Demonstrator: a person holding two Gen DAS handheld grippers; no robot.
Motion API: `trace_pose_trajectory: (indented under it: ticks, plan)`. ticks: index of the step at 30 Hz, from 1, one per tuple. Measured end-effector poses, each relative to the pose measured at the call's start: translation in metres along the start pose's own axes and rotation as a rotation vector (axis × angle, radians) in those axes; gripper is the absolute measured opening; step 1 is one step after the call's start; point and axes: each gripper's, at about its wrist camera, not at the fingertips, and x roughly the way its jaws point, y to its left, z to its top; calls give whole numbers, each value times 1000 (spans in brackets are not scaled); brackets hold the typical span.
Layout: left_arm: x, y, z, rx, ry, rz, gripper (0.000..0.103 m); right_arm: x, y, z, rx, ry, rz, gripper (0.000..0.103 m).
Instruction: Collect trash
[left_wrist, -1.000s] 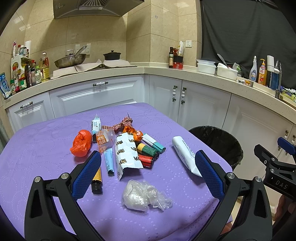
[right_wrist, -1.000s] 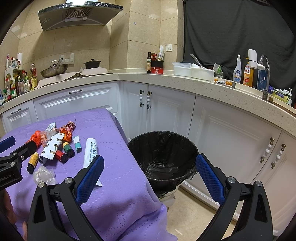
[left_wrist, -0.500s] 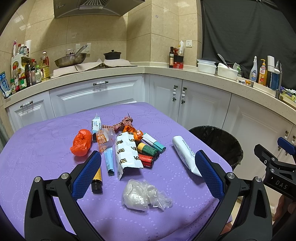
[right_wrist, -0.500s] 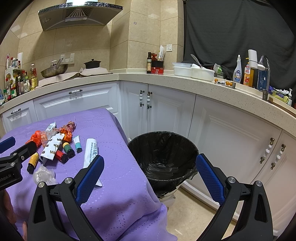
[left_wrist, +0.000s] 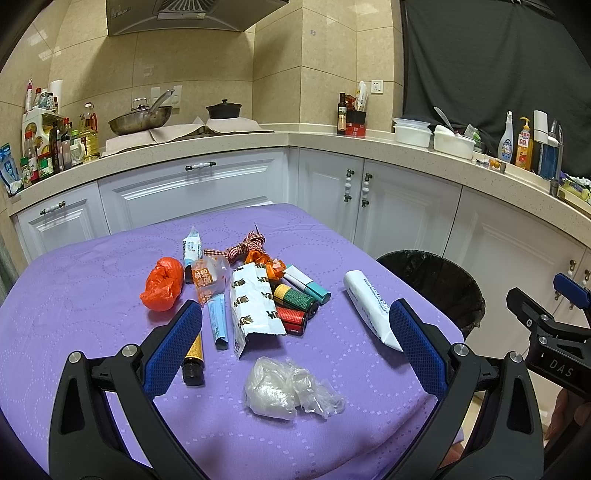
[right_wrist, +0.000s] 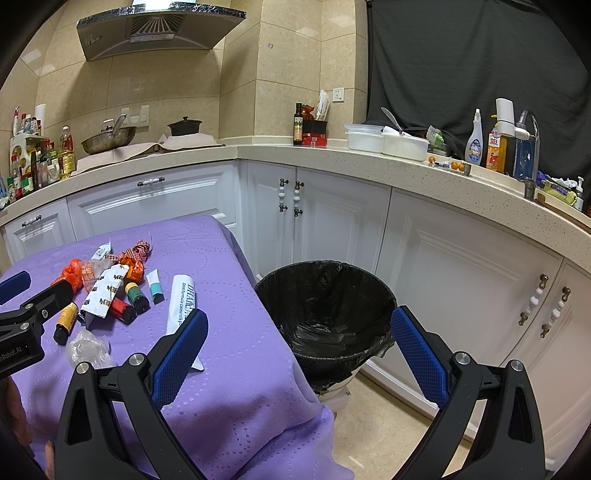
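Observation:
Trash lies on a purple tablecloth (left_wrist: 74, 295): a crumpled clear plastic bag (left_wrist: 288, 387), a white printed wrapper (left_wrist: 255, 302), an orange bag (left_wrist: 162, 282), a white tube (left_wrist: 369, 308), small red and green cans (left_wrist: 295, 308), a yellow tube (left_wrist: 194, 358). My left gripper (left_wrist: 295, 345) is open and empty, hovering above the clear bag. My right gripper (right_wrist: 297, 352) is open and empty, over the near rim of the black-lined trash bin (right_wrist: 325, 314), beside the table's right edge. The white tube (right_wrist: 181, 302) lies by its left finger.
White kitchen cabinets (right_wrist: 332, 218) and a counter with bottles and containers wrap around behind. The bin (left_wrist: 436, 284) stands on the floor right of the table. The right gripper (left_wrist: 546, 325) shows at the right edge of the left view.

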Motion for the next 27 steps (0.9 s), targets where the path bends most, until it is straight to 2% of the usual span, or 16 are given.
trace_pose_trajectory:
  ticks: [16, 19, 27]
  plan:
    - [3, 6, -8, -2, 5, 7, 99, -7, 0, 1, -2, 1, 9, 97]
    - [2, 6, -8, 1, 8, 17, 99, 2, 19, -8, -11, 3, 25, 97]
    - [4, 31, -15, -21, 25, 67, 99, 17, 50, -6, -64, 9, 99, 97]
